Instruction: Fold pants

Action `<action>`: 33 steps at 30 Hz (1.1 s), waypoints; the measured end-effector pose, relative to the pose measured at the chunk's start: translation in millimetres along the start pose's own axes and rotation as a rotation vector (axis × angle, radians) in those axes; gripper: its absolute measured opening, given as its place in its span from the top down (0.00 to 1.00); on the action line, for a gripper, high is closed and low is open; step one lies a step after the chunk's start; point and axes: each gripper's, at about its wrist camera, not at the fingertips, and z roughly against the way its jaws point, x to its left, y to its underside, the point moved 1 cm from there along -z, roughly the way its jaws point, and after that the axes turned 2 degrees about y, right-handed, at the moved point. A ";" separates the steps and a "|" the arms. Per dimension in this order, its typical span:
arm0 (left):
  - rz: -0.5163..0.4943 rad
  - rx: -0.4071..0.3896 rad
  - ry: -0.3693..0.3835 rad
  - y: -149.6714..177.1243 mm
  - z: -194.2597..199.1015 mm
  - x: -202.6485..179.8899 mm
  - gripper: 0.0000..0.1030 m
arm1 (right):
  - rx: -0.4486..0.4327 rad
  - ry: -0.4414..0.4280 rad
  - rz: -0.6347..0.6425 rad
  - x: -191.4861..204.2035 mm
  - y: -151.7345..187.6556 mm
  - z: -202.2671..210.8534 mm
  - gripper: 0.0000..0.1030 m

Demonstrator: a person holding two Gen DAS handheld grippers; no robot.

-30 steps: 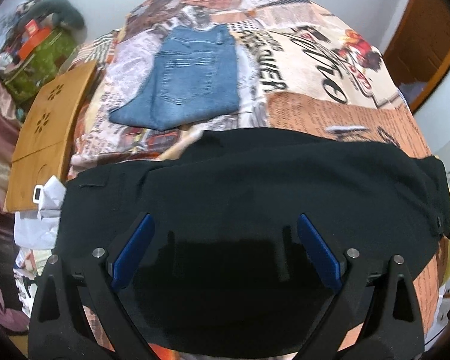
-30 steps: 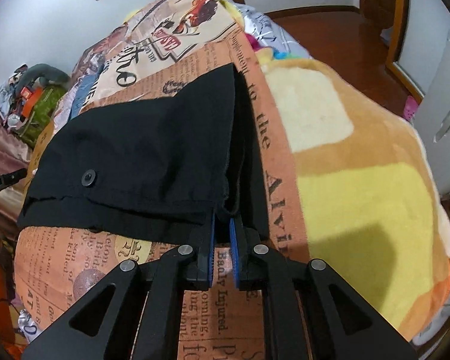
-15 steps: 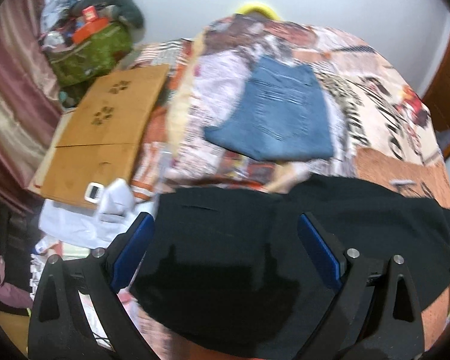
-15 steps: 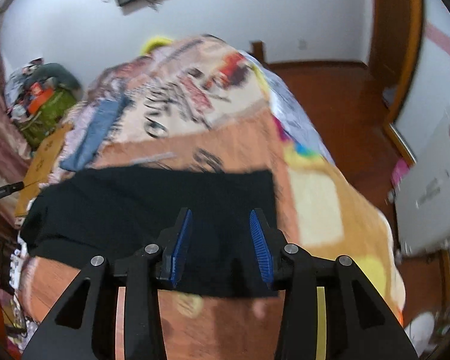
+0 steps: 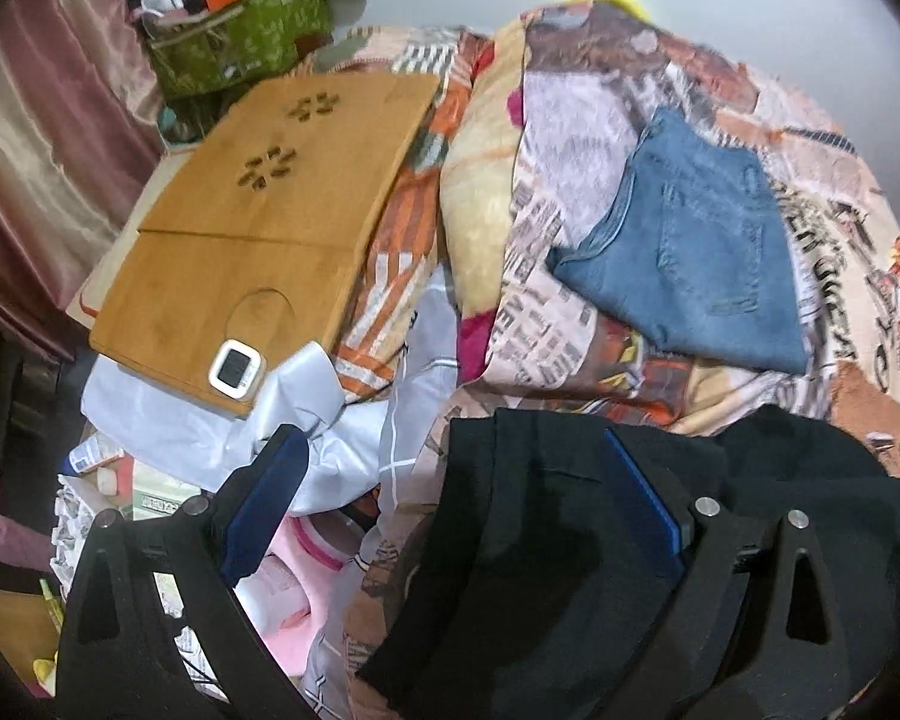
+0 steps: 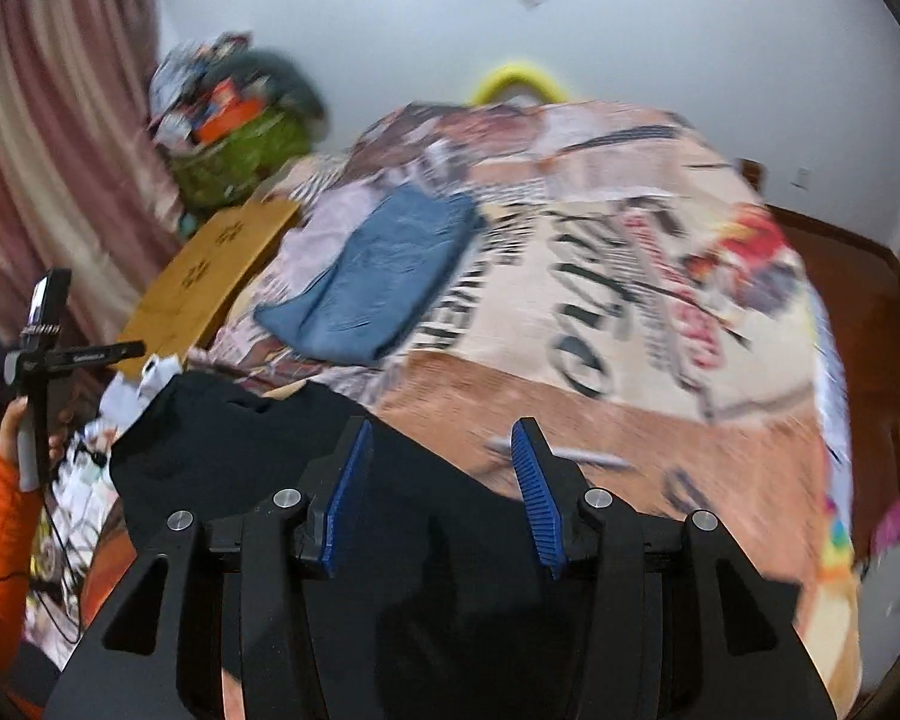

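Pants (image 5: pixel 576 552), black, lie folded on the bed (image 6: pixel 660 396) at its near edge, toward the near-left corner. In the left wrist view the fabric shows overlapping layers, with one straight folded edge running down the left side close to the bed's left edge.

Left gripper (image 5: pixel 450 510): fingers spread wide apart, holding nothing. The right finger (image 5: pixel 645 507) sits over the pants; the left finger (image 5: pixel 264 504) sits beyond the bed's left edge, over white sheets and pink items beside the bed. Contact between the right finger and the fabric cannot be confirmed.

Right gripper (image 6: pixel 441 489): fingers apart, holding nothing. It is positioned over the pants at the near edge; the fingertips point toward the far edge of the bed. In this view the left gripper's handle is visible at the left, held in a hand (image 6: pixel 15 432) with an orange sleeve.

Jeans (image 5: pixel 696 252), blue and folded, lie on the blanket farther up the bed, well apart from the pants, toward the left edge.

Wooden tray (image 5: pixel 258 240) lies off the bed's left edge. A small white device (image 5: pixel 236 369) rests at its near corner. A green box (image 5: pixel 240 42) of clutter stands beyond the tray, against the wall. The right wrist view is blurred.
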 end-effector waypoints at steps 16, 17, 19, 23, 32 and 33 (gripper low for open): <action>-0.006 0.128 0.159 18.4 -65.2 -13.9 0.15 | 0.360 -0.155 0.171 88.1 -31.7 -184.9 0.57; -0.006 0.124 0.189 20.3 -63.7 -14.4 0.20 | 0.377 -0.161 0.178 91.7 -31.4 -195.2 0.57; -0.015 0.121 0.228 22.5 -60.5 -16.9 0.41 | 0.409 -0.171 0.185 95.0 -29.8 -208.2 0.57; -0.056 0.082 0.210 25.7 -49.4 -23.0 0.53 | 0.460 -0.172 0.180 98.1 -24.7 -225.9 0.78; -0.065 0.001 0.187 28.6 -27.1 -9.7 0.76 | 0.260 -0.121 0.282 114.0 -35.3 -194.2 0.95; -0.059 -0.008 0.175 27.2 -24.8 -6.0 0.77 | 0.234 -0.117 0.289 116.1 -39.3 -190.7 0.95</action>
